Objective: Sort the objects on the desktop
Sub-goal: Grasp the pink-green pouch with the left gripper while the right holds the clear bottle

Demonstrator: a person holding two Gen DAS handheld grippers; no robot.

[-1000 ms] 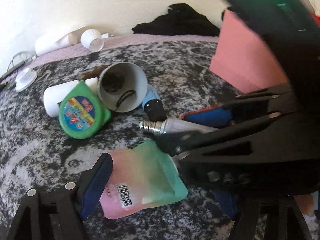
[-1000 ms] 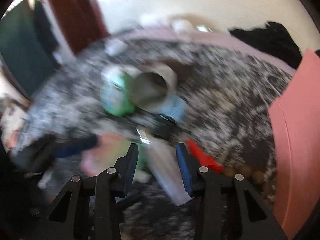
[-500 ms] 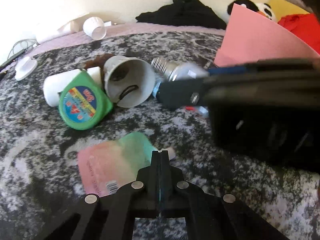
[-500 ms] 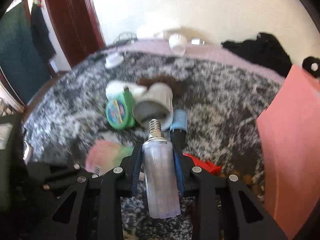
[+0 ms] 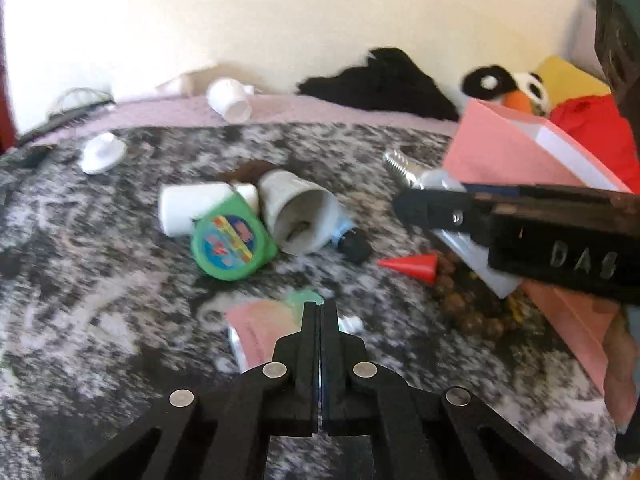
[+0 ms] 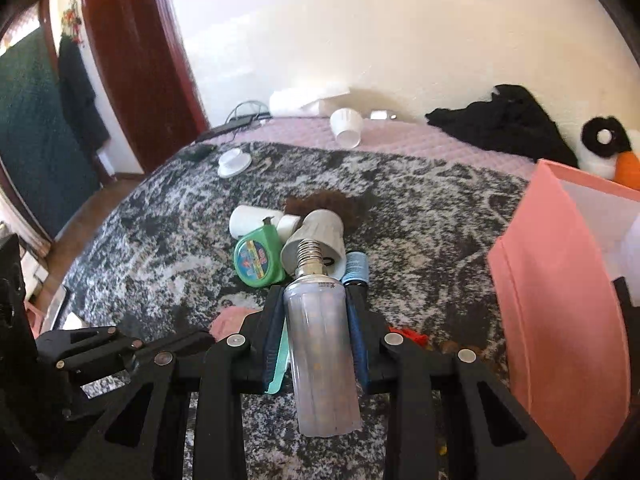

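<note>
My right gripper (image 6: 316,304) is shut on a frosted LED corn bulb (image 6: 320,344) and holds it above the speckled cover, screw base pointing away. The bulb also shows in the left wrist view (image 5: 404,168), beside the pink box (image 5: 520,152). My left gripper (image 5: 319,312) is shut and empty, just above a pink-and-green pouch (image 5: 264,324). On the cover lie a green tape measure (image 5: 230,240), a grey cup on its side (image 5: 298,216), a white cylinder (image 5: 188,208), a blue-labelled small bottle (image 6: 355,266) and a red cone (image 5: 416,266).
The pink box (image 6: 560,300) stands open at the right. Brown beads (image 5: 464,304) lie near the cone. A white lid (image 5: 102,154), a white cup (image 5: 230,100), black cloth (image 5: 384,80) and a panda plush (image 5: 504,84) sit at the back.
The right gripper closed on the bulb and lifted it off the cover toward the pink box. The left gripper shut empty, let the pouch lie and drew back.
</note>
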